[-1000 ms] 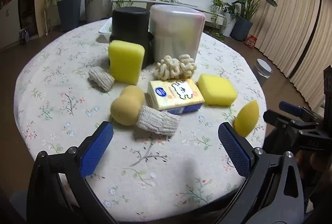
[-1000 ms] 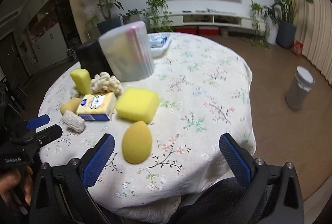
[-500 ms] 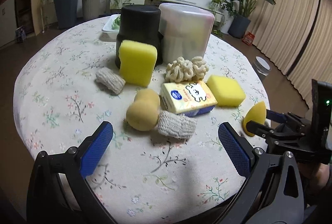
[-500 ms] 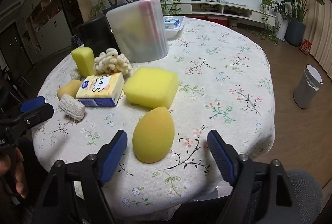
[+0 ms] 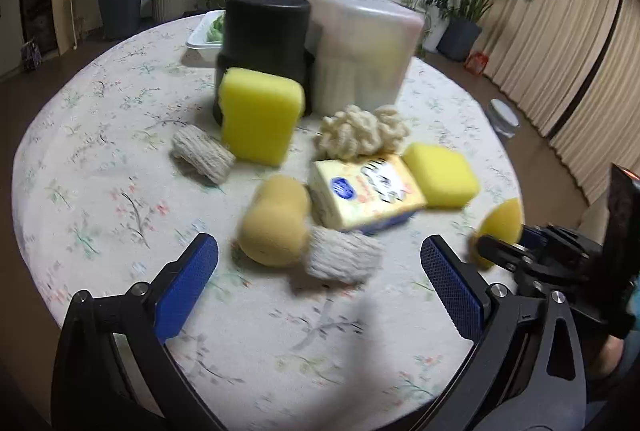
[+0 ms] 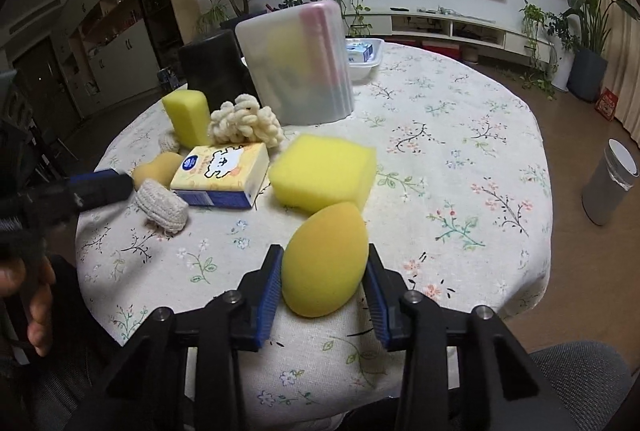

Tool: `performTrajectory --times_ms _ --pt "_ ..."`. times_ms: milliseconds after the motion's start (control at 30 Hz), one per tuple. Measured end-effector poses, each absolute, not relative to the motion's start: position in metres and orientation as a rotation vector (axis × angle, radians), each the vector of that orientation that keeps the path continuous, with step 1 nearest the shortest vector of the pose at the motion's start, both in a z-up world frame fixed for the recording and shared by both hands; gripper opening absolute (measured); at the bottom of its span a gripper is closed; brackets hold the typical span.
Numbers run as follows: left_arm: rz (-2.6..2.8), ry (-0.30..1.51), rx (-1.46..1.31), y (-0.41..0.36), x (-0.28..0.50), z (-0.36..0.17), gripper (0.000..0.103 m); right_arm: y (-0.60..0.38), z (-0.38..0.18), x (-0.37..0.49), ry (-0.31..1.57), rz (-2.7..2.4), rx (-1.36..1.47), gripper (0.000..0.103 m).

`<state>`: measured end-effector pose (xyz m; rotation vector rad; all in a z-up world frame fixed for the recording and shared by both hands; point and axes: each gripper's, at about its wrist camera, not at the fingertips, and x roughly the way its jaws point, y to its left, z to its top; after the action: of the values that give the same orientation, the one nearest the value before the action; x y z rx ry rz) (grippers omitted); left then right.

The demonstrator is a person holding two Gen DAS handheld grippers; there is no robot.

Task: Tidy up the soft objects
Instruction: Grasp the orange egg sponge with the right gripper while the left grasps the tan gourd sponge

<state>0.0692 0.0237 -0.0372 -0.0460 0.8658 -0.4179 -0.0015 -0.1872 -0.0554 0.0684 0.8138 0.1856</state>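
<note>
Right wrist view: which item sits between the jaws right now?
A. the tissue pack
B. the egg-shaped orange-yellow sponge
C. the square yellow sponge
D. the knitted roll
B: the egg-shaped sponge stands on the tablecloth between the blue pads of the right gripper, whose jaws have just been closing and now touch its sides; the square yellow sponge lies behind it.

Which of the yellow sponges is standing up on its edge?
The rectangular yellow sponge leaning against the black container; the other block sponge lies flat.
</note>
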Motion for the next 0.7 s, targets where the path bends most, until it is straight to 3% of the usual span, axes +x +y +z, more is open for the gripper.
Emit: performTrajectory --times_ms 200,500,567,633,700 --pt "-0.374 0.887 -0.061 0.057 0.104 -0.017 0.103 -0.187 -0.055 -0.001 0.813 0.201 0.068 0.042" --pt "-0.407 1.042 0.135 0.017 0.122 -0.042 0.101 -0.184 -0.058 0.004 0.831 0.218 0.062 0.042" --pt "-0.412 1.051 0.137 0.016 0.124 -0.042 0.094 -0.184 -0.059 0.005 0.835 0.218 0.065 0.042" --pt "-0.404 1.068 0.146 0.016 0.128 -0.043 0.073 -0.185 -0.06 0.006 0.838 0.219 0.069 0.042" --pt "-0.402 1.091 0.156 0.015 0.129 -0.045 0.065 -0.185 -0.06 0.007 0.84 0.221 0.072 0.042"
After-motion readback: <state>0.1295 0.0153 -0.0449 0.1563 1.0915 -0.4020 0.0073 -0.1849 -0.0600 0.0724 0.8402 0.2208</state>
